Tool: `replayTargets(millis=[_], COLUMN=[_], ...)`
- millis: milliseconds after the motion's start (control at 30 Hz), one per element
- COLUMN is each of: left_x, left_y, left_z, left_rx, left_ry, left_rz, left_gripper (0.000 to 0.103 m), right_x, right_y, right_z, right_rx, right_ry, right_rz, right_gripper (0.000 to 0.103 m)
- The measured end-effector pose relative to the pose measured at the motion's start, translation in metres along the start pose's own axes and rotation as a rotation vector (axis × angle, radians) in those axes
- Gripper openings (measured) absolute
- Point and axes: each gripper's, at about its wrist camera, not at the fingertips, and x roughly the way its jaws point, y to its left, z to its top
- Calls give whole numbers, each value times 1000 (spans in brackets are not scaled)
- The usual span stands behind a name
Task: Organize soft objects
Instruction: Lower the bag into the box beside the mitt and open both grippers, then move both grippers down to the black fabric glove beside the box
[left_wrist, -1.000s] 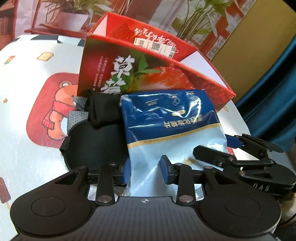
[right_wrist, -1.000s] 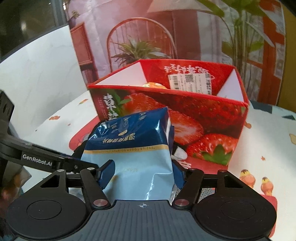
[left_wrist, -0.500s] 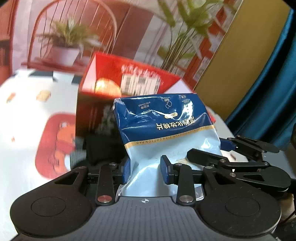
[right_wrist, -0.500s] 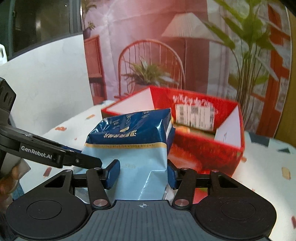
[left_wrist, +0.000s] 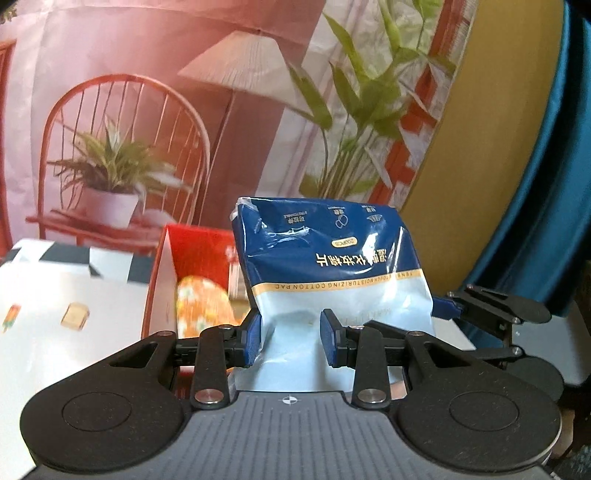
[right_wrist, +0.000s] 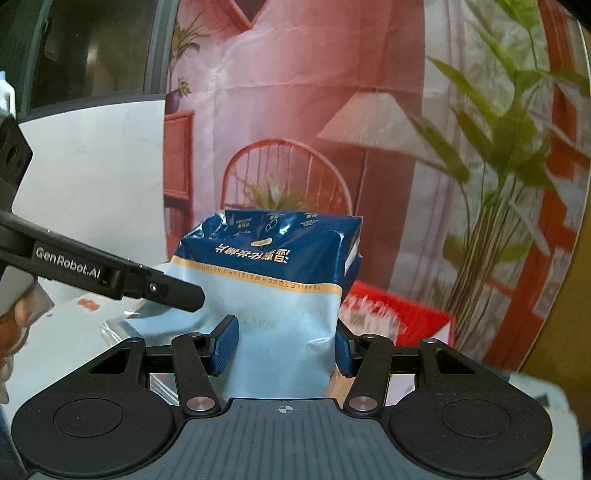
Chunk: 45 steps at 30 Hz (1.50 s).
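Observation:
A blue and pale-blue cotton pad pack (left_wrist: 332, 273) is held up in the air by both grippers. My left gripper (left_wrist: 291, 341) is shut on its lower left part. My right gripper (right_wrist: 282, 349) is shut on its lower right part, and the pack shows in the right wrist view (right_wrist: 280, 280) too. The red strawberry box (left_wrist: 192, 258) stands open behind and below the pack, with an orange flowered soft item (left_wrist: 201, 306) inside it. The box also shows in the right wrist view (right_wrist: 399, 314).
The table has a white cartoon-print cloth (left_wrist: 66, 306). A printed backdrop with a chair, lamp and plants hangs behind the table. A blue curtain (left_wrist: 546, 184) is at the right. The right gripper's arm (left_wrist: 495, 306) is visible beside the pack.
Both grippers have lifted the pack up off the table, from in front of the box to above its rim. The black items on the table have dropped out of view.

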Motion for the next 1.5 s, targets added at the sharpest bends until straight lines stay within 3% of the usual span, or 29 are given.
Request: replayTargets(millis=[200,300,500,733,933,1233,1500], left_x=[41,66,100,114,96,32,-14], left_y=[12,17,24,28,32,28,33], left_z=[22,26,21,9,5,-4,-42], left_rx=[-11,-6,21,40,45,75,46], left_ry=[-15,18,101,159,159,114,136], left_rz=[9,24,42,55,56,28,37], left_gripper=[35,35,35,36,37,37,37], right_x=[41,64,101,114,100,46,4], right_y=[-17,-28,-41,-48,-50,-34,-4], right_z=[14,13,-7,-32,-39,-39,-61], right_rx=[-47,-35,5,63,108,189,230], right_ry=[5,33,122,198,195,95,93], right_rz=[-53,-66,-74,-90,-122,-114,-68], right_gripper=[50,50,49,50,51,52,52])
